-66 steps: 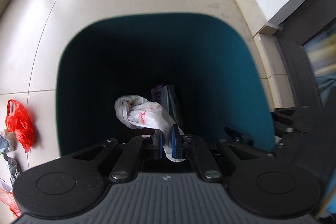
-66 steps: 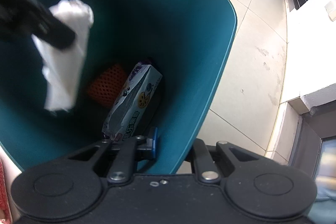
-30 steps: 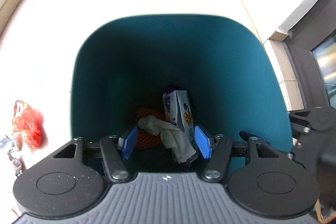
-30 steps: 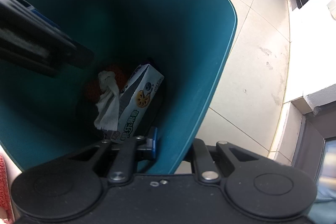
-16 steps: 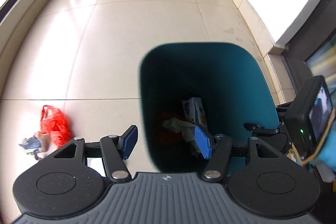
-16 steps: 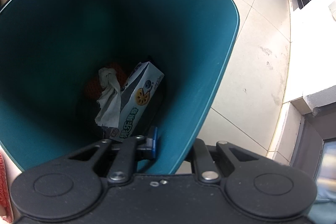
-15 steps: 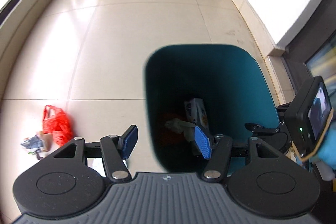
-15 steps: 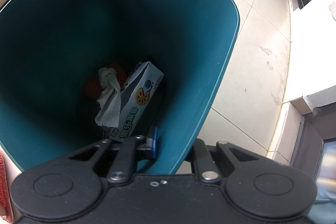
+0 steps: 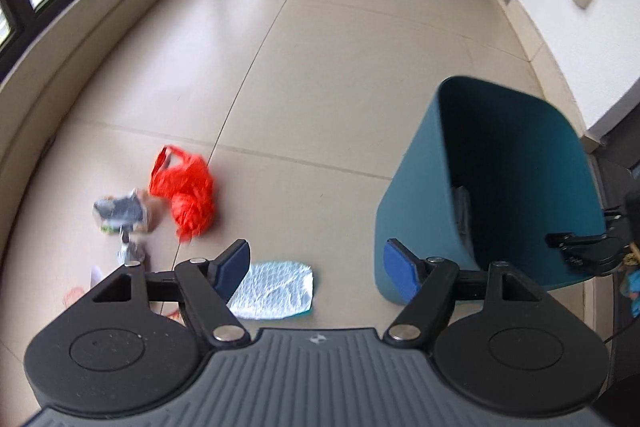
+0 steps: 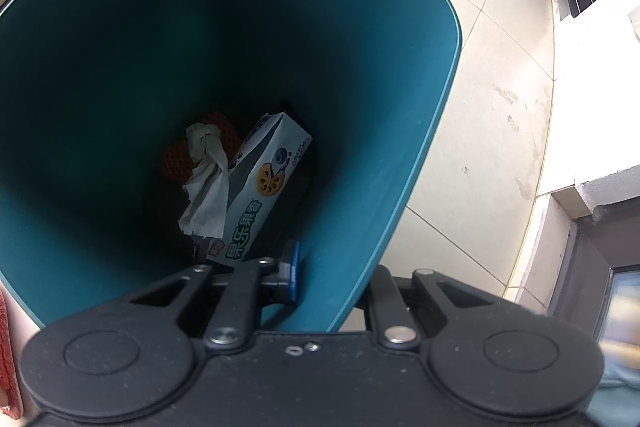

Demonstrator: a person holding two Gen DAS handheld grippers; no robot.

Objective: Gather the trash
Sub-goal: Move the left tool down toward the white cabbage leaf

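The left gripper point(image 9: 316, 265) is seen with its 2 blue pads spread wide and nothing between them; the jaws have just been opening further. It is held above the tiled floor point(image 9: 340, 75), beside the teal bin point(image 9: 416, 211) rather than over its mouth, where it was a second ago. The crumpled white tissue point(image 10: 206, 179) that was carried by it earlier is now seen lying at the bottom of the bin, draped against a printed carton point(image 10: 260, 195) and over an orange mesh item point(image 10: 176, 159). That piece of trash is therefore judged delivered.

The right gripper point(image 10: 332, 275) is clamped on the near rim of the bin, 1 blue pad visible against the inner wall and the other finger outside it; the bin is kept tilted and steady by this grip, unchanged from the earlier views.

Several pieces are still left on the floor: a silver foil wrapper point(image 9: 276, 289) just ahead of the left pads, an orange-red plastic bag point(image 9: 186, 197) further off, and a small cluster of blurred wrappers point(image 9: 120, 217) beside it. The foil wrapper is judged the likeliest next pick, being nearest the open jaws. Being flat on the tile, it may be hard to pinch.
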